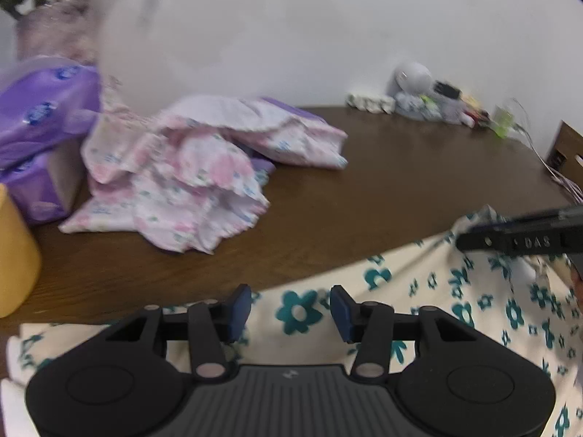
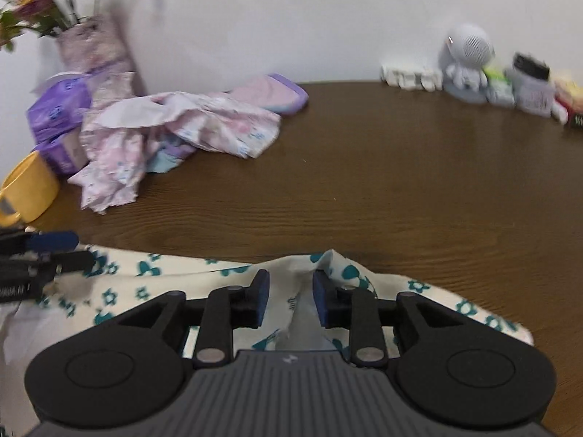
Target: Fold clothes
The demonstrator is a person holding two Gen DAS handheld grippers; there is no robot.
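Cream flowered garment is spread at table's 6 o'clock edge. Left gripper is held apart, empty. Right gripper seems clamped loosely on a raised fold, blurred.

left tool: black, blue pads, ribbed grey base | right tool: same

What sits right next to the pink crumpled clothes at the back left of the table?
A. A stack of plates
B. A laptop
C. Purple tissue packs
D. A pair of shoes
C. The purple tissue packs lie against the left side of the pink crumpled clothes on the brown table, near a yellow cup.
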